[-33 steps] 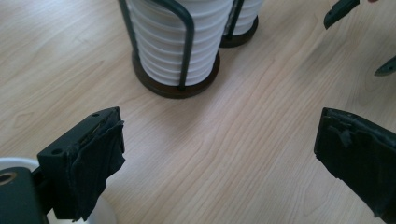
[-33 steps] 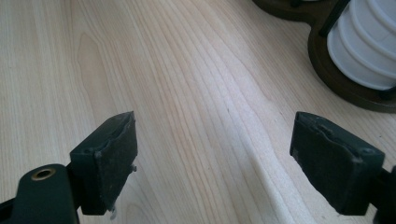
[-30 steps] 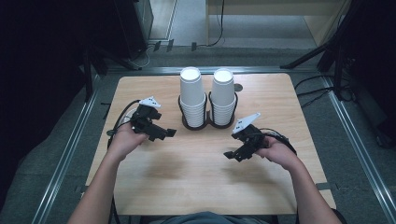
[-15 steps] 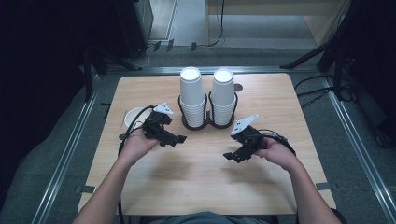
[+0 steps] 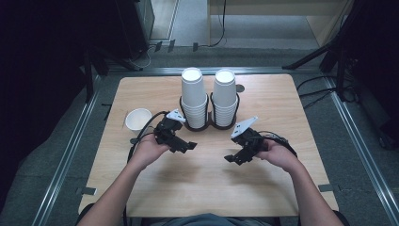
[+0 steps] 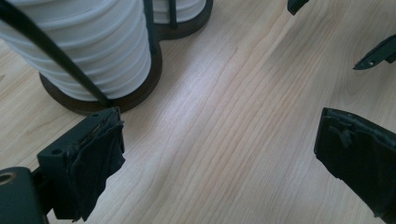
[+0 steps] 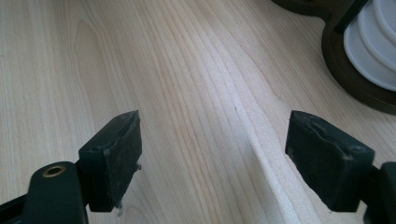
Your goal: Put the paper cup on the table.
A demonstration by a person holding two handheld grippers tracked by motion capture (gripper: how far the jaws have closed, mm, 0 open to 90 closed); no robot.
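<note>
Here, from the high view, the left gripper (image 5: 187,146) and the right gripper (image 5: 234,157) hover over the bare middle of the wooden table (image 5: 197,188), tips turned toward each other and well apart. Behind them stands a dark holder (image 5: 208,123) with two stacks of white cups (image 5: 194,96), and a single white cup (image 5: 138,119) sits on the table to the left of the left hand (image 5: 148,149).

In the left gripper view, its jaws stand wide apart with only wood between them; the cup stack (image 6: 88,51) in its holder rises just beyond the left jaw.

In the right gripper view, the jaws have just been closing a little yet stand apart, nothing between them; the holder's base (image 7: 359,88) shows at the upper right.
</note>
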